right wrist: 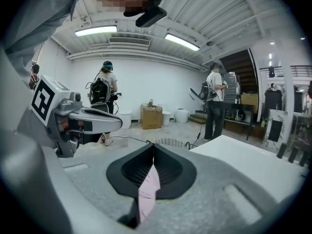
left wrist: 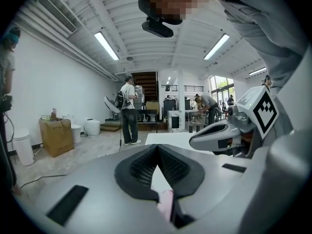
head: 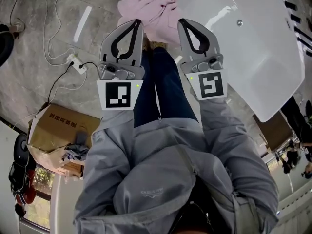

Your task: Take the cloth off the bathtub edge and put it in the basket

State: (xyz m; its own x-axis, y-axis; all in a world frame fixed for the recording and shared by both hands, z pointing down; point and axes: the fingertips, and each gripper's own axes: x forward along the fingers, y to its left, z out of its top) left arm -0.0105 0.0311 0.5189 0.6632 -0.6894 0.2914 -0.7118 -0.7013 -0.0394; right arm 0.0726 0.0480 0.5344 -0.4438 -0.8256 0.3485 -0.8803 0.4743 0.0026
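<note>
The pink cloth [head: 146, 6] lies bunched on the floor at the top of the head view, just left of the white bathtub [head: 243, 43]. My left gripper [head: 137, 22] and right gripper [head: 181, 22] are held side by side above the person's legs, pointing toward the cloth, with their tips close below it. Both are shut. In the left gripper view the left gripper [left wrist: 157, 146] has its pads together, and a sliver of pink cloth [left wrist: 165, 201] shows through the slot behind them. The right gripper [right wrist: 153, 145] looks the same, with a strip of pink cloth [right wrist: 147, 191]. A white wire basket [right wrist: 170, 143] sits beyond it.
An open cardboard box [head: 53, 135] with clothes stands at the left. A power strip with cables [head: 75, 62] lies on the stone floor. People stand farther off in the room [left wrist: 127, 111] [right wrist: 214, 101] [right wrist: 102, 96]. The bathtub's edge [right wrist: 243, 155] runs along the right.
</note>
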